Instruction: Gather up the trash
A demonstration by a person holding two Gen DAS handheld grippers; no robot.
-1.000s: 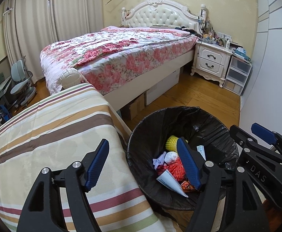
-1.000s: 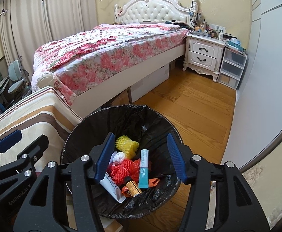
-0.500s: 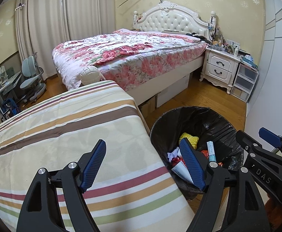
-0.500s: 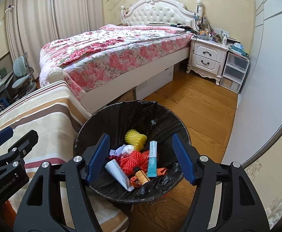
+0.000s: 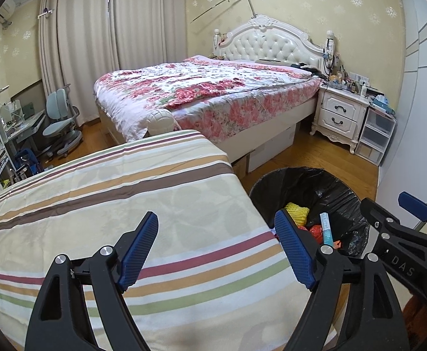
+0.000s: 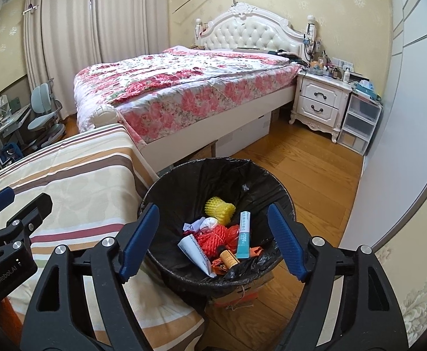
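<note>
The left gripper [image 5: 216, 245] had its jaws spread wide, and they had just been opening more; nothing was between them, only the striped cloth [image 5: 131, 204] of the surface lay under them. This cloth looked soft and woven, with bands of brown, tan, dark red and green on a cream ground. The right gripper [image 6: 212, 242] also had its jaws apart, just opened further, with nothing pinched. Its blue ribbed pads [image 6: 139, 241] stood on both sides of the trash bin [image 6: 201, 175], which was below and ahead of them. The bin was round and lined with a thin, glossy, wrinkled black plastic bag. The trash lay inside it, between the right jaws as seen from the right wrist: a yellow foam net [image 6: 220, 209] with a cylinder shape, a red-orange foam net [image 6: 213, 235], a crumpled white paper [image 6: 196, 225], a folded white paper [image 6: 194, 251], a flat teal and white tube box [image 6: 243, 235] and a small brown bottle [image 6: 228, 257]. From the left wrist view the bin [image 5: 316, 184] was to the right of the left jaws, just beside the edge of the surface, and the right gripper [image 5: 412, 234] was over its far right rim. Beyond both jaws stood a bed [image 6: 184, 87] with a flowered quilt and a white tufted headboard, on a wooden floor [image 6: 310, 169] of smooth planks.
</note>
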